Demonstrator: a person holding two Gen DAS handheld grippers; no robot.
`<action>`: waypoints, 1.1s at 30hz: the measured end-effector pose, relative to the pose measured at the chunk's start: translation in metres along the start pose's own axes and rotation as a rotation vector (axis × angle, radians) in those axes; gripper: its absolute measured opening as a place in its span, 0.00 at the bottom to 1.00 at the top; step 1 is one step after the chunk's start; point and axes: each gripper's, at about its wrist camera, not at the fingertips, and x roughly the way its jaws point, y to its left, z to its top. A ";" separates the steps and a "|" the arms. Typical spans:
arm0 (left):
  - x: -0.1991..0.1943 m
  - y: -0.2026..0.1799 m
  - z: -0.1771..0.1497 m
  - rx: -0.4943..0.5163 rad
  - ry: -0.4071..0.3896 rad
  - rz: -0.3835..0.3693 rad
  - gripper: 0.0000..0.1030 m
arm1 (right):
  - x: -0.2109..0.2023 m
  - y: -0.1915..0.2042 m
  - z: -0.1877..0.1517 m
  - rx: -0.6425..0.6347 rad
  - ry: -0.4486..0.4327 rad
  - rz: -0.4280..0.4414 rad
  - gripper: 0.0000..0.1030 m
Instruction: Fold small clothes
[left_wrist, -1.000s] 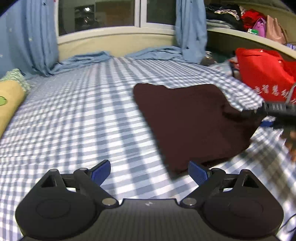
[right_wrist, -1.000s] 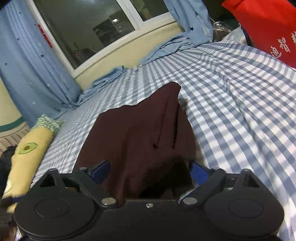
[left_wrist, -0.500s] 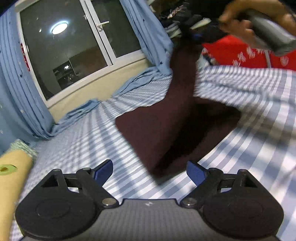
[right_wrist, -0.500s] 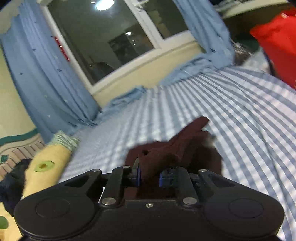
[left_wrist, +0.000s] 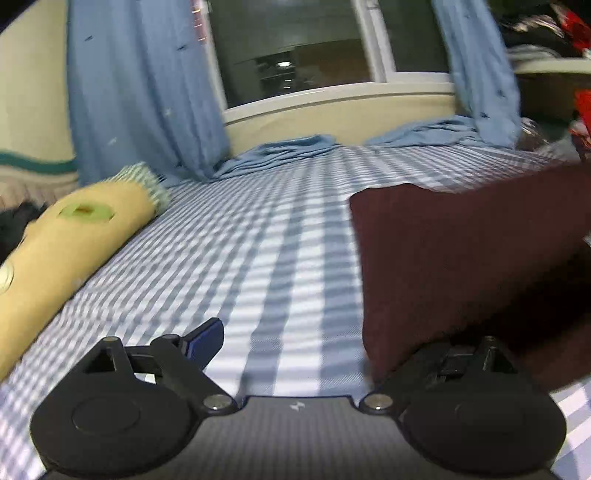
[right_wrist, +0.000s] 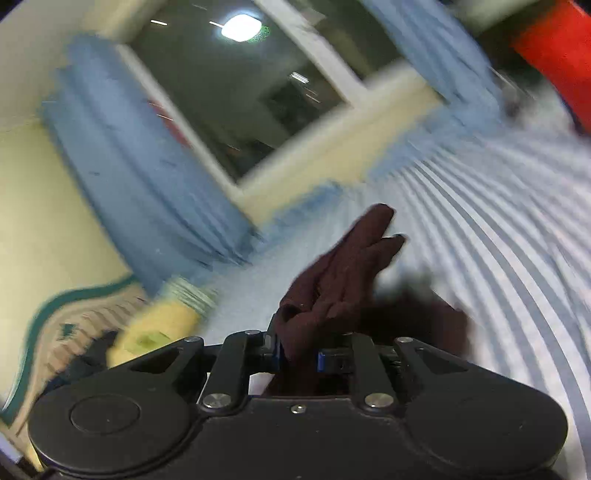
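Note:
A dark maroon garment (left_wrist: 461, 258) lies partly lifted over the blue-and-white checked bed sheet (left_wrist: 258, 240). In the left wrist view it fills the right side and covers my right finger; the left finger (left_wrist: 205, 338) is spread wide, so my left gripper (left_wrist: 295, 343) is open, with the cloth's lower corner by its right side. In the blurred right wrist view my right gripper (right_wrist: 299, 356) is shut on a bunched edge of the garment (right_wrist: 343, 269), holding it up off the bed.
A yellow bolster pillow (left_wrist: 62, 251) lies along the bed's left edge. Blue curtains (left_wrist: 140, 92) hang beside a dark window (left_wrist: 295, 48) at the far end. Red bags (right_wrist: 554, 55) sit to the right of the bed.
My right gripper closed on the garment's edge, lifted it and swung it across. My left gripper stayed open and moved so the cloth's corner now covers its right finger.

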 end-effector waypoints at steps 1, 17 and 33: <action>0.000 0.001 -0.004 0.006 0.015 -0.003 0.89 | 0.006 -0.029 -0.021 0.082 0.048 -0.025 0.16; 0.003 0.021 -0.016 -0.030 0.065 -0.088 0.90 | -0.010 -0.085 0.010 0.087 0.080 -0.075 0.57; 0.007 0.032 -0.021 -0.150 0.109 -0.109 0.94 | 0.150 -0.101 0.079 0.135 0.127 0.058 0.08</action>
